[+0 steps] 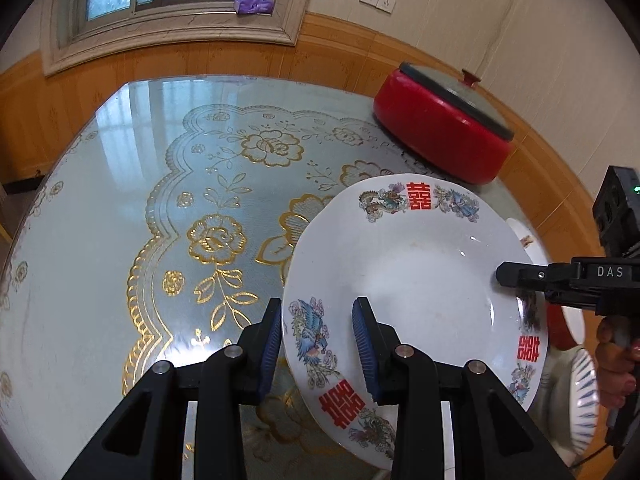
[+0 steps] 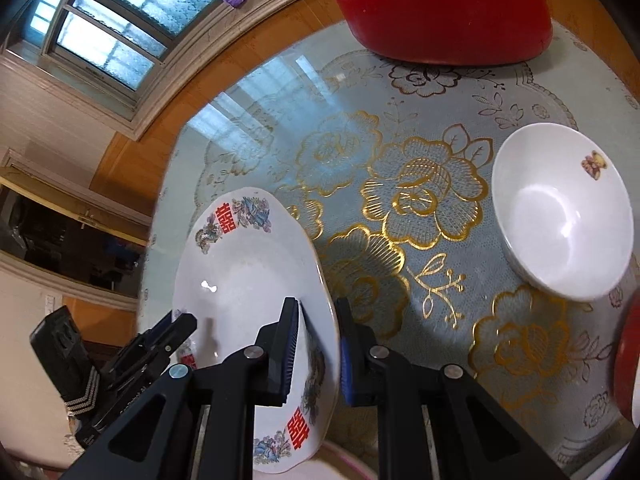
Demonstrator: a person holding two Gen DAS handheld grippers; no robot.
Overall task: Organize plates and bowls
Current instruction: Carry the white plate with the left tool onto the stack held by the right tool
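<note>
From the left wrist, the left tool [image 1: 318, 344] clamped the near rim of the phoenix-painted plate [image 1: 416, 272], held tilted above the counter [image 1: 120, 220] before the red pot [image 1: 440, 136].

From the right wrist, the right tool [image 2: 320, 352] pinched that plate's opposite rim; a bear-print bowl [image 2: 560, 212] sat right of it.

each wrist camera looks steeply down along its own fingers, close over the table [image 1: 100, 240]; both share the decorated plate [image 1: 420, 280] and red pot [image 1: 440, 140].
</note>
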